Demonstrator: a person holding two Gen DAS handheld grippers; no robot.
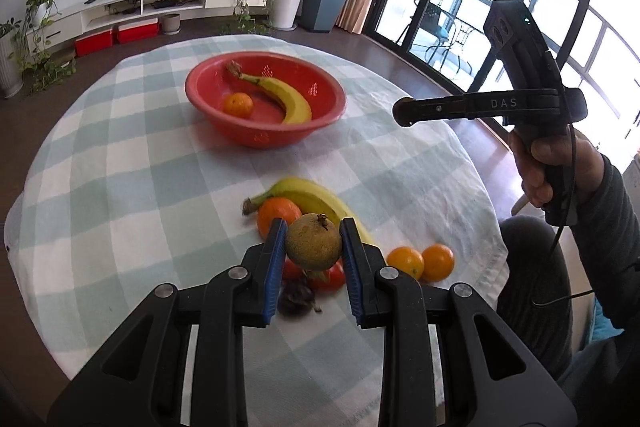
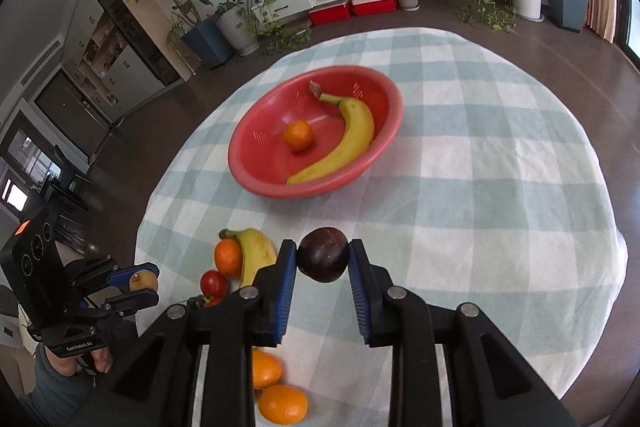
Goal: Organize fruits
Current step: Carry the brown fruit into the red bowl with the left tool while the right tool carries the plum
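Fruits fill both my grips: left gripper (image 1: 313, 245) pinches a rough, round brownish-green fruit (image 1: 313, 247), right gripper (image 2: 323, 261) clamps a smooth dark plum (image 2: 323, 254); beyond both sits the red plastic bowl (image 2: 256, 171).

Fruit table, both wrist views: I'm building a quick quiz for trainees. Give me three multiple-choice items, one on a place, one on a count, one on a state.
1. Where does the red bowl stand?
A on the checked cloth
B on the floor
C on a shelf

2. How many fruits lie in the bowl?
A four
B none
C two

3. What does the left hand-held gripper hold?
A nothing
B a brownish round fruit
C a banana

Key: 1 A, checked cloth lies under it; 2 C, one banana and one orange; 3 B, the brownish round fruit sits between its pads.
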